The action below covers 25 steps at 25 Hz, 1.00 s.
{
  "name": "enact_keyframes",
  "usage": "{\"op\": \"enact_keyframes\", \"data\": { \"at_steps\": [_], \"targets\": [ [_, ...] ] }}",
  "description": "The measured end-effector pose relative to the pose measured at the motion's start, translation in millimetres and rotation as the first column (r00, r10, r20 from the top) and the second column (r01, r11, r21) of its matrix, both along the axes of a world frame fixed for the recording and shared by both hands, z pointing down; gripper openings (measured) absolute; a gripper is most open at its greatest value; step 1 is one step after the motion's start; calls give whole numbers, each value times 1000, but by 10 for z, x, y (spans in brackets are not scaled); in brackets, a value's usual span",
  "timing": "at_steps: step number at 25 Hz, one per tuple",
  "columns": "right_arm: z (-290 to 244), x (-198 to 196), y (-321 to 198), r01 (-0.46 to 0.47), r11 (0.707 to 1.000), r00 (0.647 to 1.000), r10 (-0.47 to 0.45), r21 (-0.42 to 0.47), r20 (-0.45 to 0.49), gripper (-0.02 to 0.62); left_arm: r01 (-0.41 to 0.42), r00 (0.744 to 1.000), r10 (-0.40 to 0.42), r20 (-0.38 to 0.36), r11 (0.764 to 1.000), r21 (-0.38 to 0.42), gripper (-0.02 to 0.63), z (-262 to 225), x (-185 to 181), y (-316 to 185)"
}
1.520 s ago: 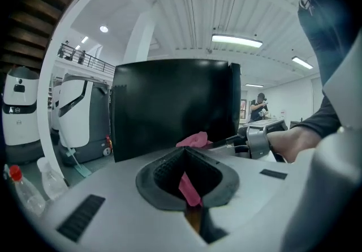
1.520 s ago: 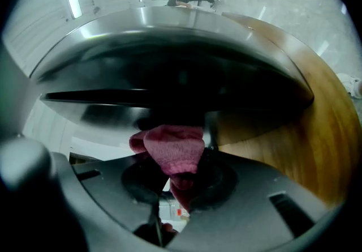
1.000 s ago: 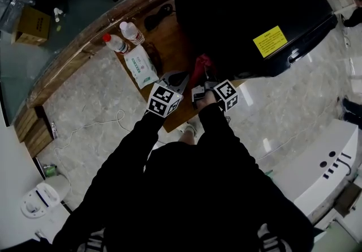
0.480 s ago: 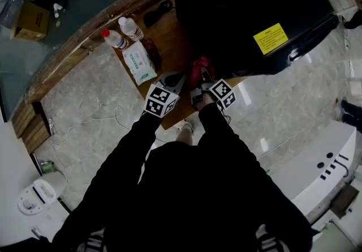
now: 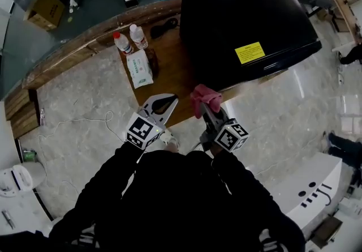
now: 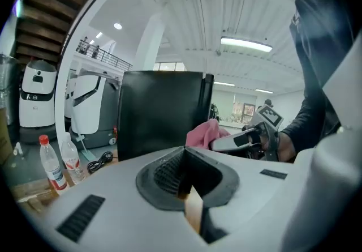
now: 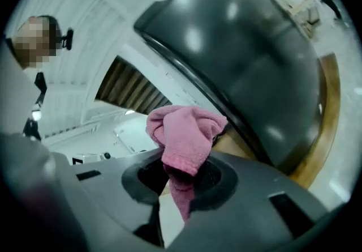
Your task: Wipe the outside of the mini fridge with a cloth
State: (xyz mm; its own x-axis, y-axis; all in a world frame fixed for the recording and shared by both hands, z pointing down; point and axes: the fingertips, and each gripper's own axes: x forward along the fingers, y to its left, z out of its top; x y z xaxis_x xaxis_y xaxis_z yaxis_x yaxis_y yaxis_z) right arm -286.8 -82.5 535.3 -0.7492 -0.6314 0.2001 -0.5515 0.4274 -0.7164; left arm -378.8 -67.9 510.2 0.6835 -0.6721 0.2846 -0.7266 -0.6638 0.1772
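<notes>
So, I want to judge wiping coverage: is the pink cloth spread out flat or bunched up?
Bunched up. The pink cloth is a crumpled wad pinched in the right tongs, with folds piled above them, not spread.

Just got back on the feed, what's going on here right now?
A person holds a claw in each hand in front of a black mini fridge that stands on a wooden table. The right claw is shut on a bunched pink cloth, held close to the fridge's lower front. I can't tell whether the cloth touches it. The left claw is shut on nothing and hovers beside it over the table's near edge. Two bottles and a wipes pack sit to the left.
</notes>
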Motion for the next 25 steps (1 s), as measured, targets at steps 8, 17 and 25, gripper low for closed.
{"op": "enact_keyframes", "data": {
  "at_steps": [8, 17, 25],
  "targets": [
    [-1370, 402, 694, 227, 901, 969, -172, 368, -179, 81, 16, 995, -6, -99, 994, 104, 6, -1032, 714, 804],
    [-1593, 1133, 1317, 330, 824, 932, -205, 461, -300, 78, 60, 994, -44, -103, 987, 151, 6, -1275, 1470, 1420],
    [-1641, 1394, 1627, 335, 812, 935, -222, 478, -276, 78, 79, 994, -64, -89, 980, 181, 6, -1306, 1735, 1751]
  ]
}}
